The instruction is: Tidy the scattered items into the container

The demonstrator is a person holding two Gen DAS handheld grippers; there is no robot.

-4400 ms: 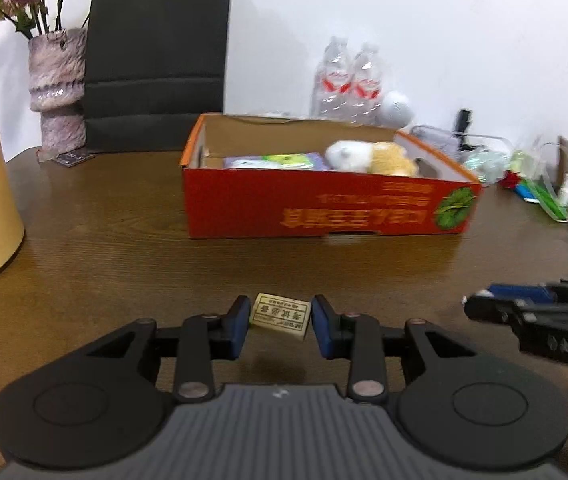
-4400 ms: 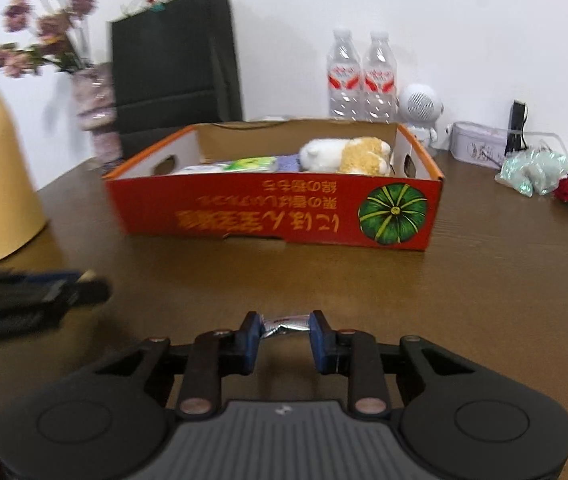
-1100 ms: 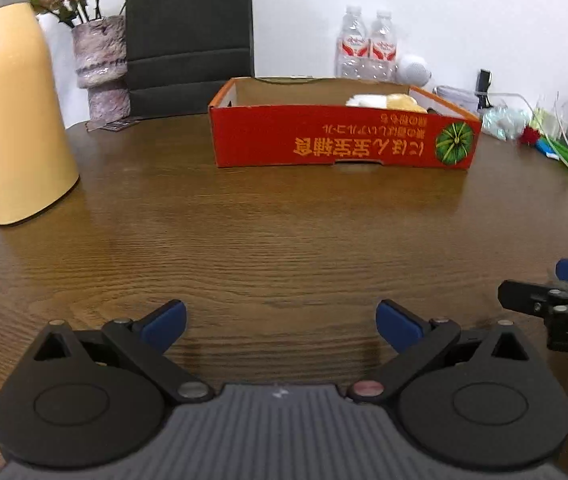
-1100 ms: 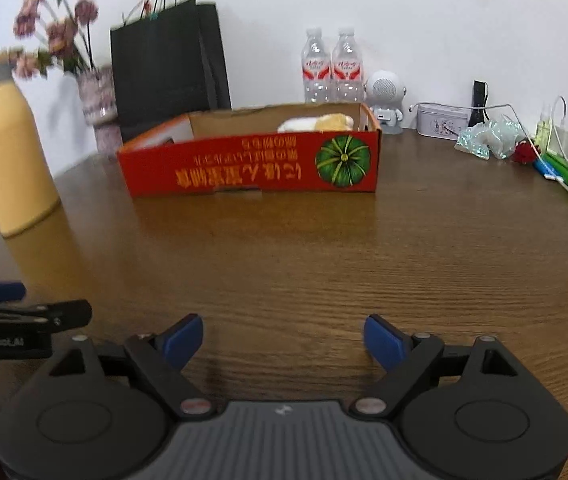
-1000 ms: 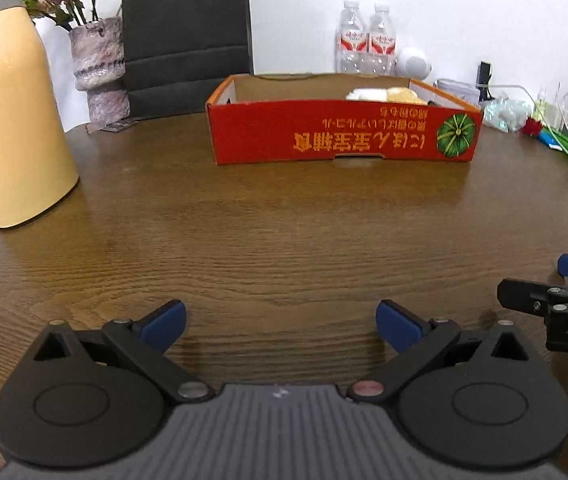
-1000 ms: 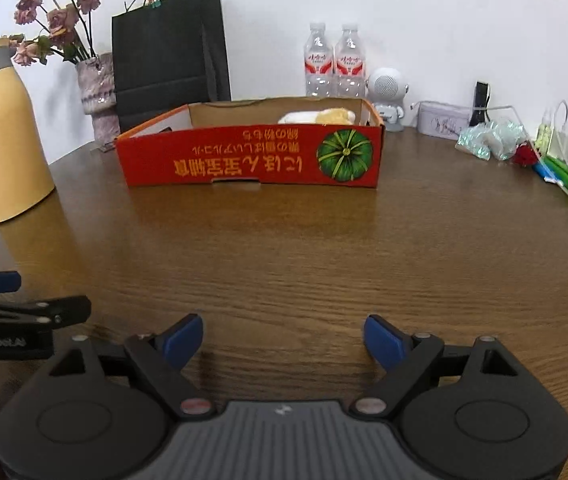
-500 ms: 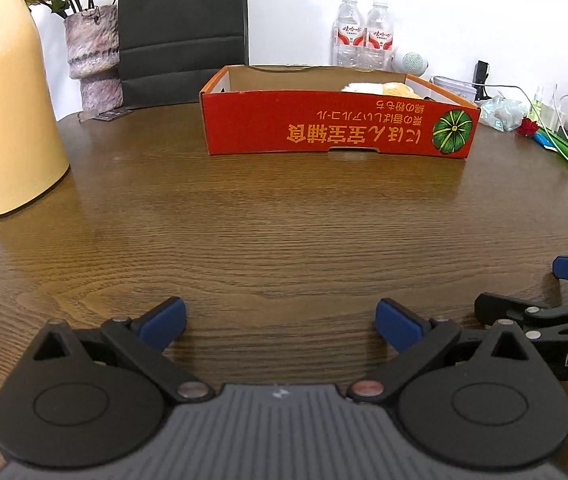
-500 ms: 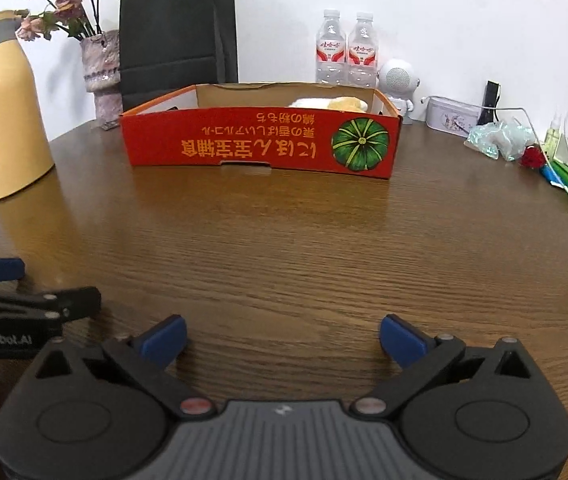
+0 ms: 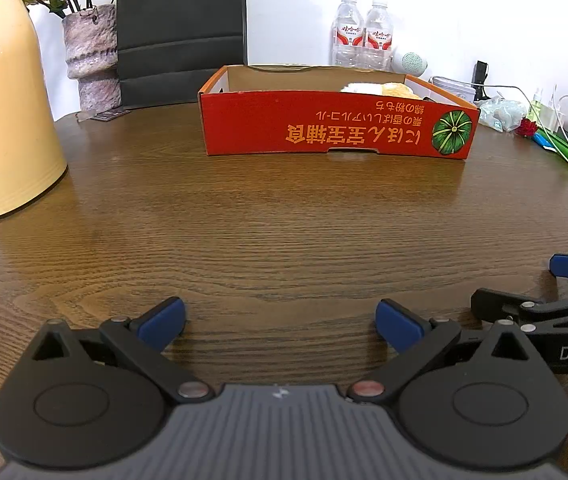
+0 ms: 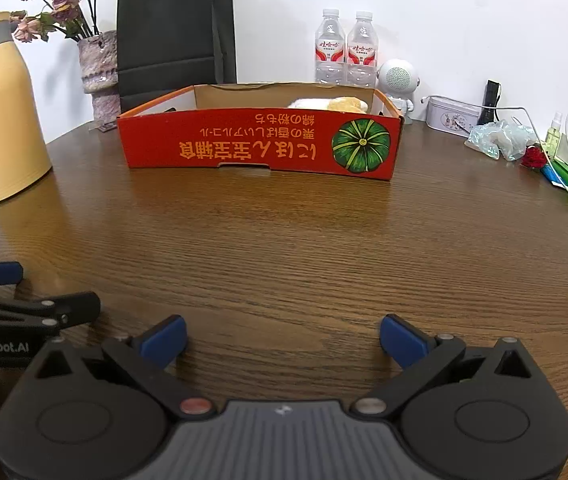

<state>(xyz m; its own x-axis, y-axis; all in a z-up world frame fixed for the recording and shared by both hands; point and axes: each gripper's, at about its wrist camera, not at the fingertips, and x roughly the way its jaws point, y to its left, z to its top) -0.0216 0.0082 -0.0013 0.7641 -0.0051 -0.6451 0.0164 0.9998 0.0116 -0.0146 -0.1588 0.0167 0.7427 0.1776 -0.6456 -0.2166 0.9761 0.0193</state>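
Both grippers, left (image 9: 279,322) and right (image 10: 283,340), fingers apart, empty; box (image 10: 259,148) ahead. Risk: clutter beyond mistaken for scattered items.

"GenRobot.AI" on left gripper (image 10: 23,308)

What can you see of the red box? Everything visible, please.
The red box is a shallow open-topped cardboard tray, red outside with orange upside-down lettering and a green pumpkin graphic at its right end, plain brown inside. It has an orange rim and a small notch in the front bottom edge. It sits flat on the wooden table, in front of a black paper bag. A white-and-yellow plush shows above its wall.
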